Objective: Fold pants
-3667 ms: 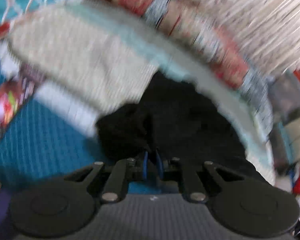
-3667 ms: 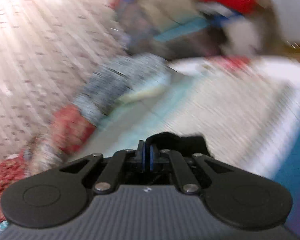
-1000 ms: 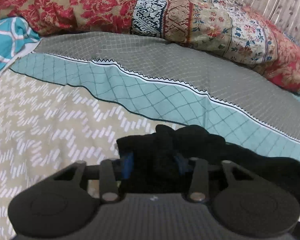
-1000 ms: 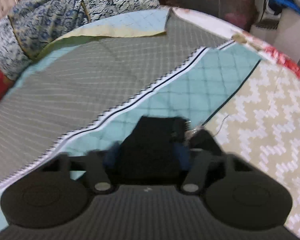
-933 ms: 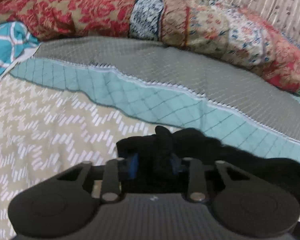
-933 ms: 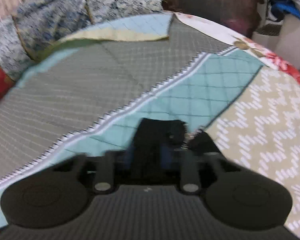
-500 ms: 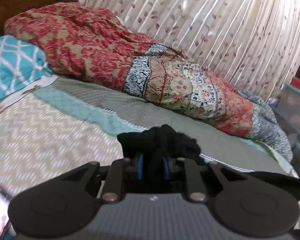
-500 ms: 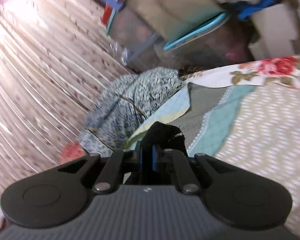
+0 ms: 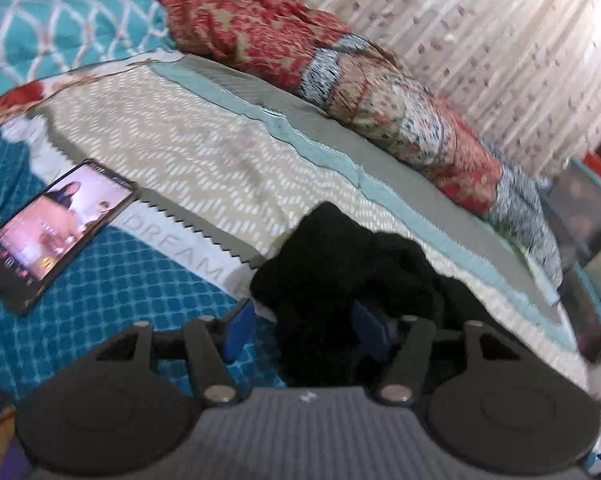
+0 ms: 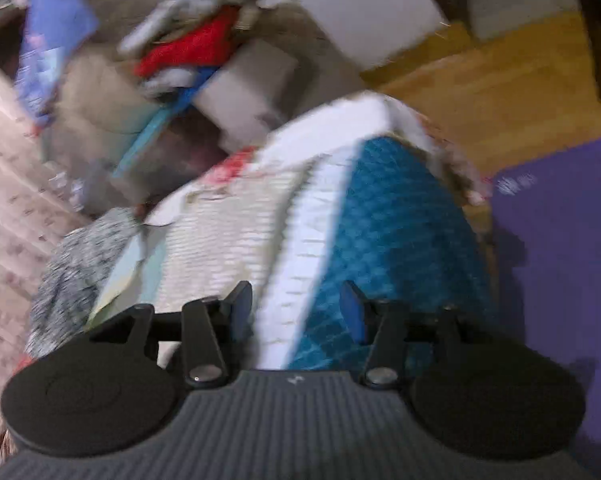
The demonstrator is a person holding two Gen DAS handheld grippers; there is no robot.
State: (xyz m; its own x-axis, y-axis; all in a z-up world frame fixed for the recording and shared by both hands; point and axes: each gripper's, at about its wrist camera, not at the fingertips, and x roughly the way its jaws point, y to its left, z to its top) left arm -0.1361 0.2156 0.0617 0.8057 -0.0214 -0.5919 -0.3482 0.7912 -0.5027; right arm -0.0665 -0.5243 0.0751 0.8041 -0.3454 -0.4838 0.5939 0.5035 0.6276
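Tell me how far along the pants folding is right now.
Done: the black pants lie bunched on the bed. In hand: both grippers' jaws are opening; left gripper straddles cloth, right gripper holds nothing. Left: flattening, neat folds.

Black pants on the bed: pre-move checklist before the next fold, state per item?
1. Left gripper letting go: ok, jaws opening; black pants lie between the blue pads, neither visibly pressing.
2. Right gripper clear of cloth: ok, jaws opening, only the bedspread shows between them.
3. Pants resting on the bed: ok, bunched in a heap.
4. Pants laid flat for folding: not ok, heaped and creased.
5. Phone clear of the fold area: cannot tell; it lies lit on the bedspread, apart from the pants.
6. Waistband and leg ends located: cannot tell.
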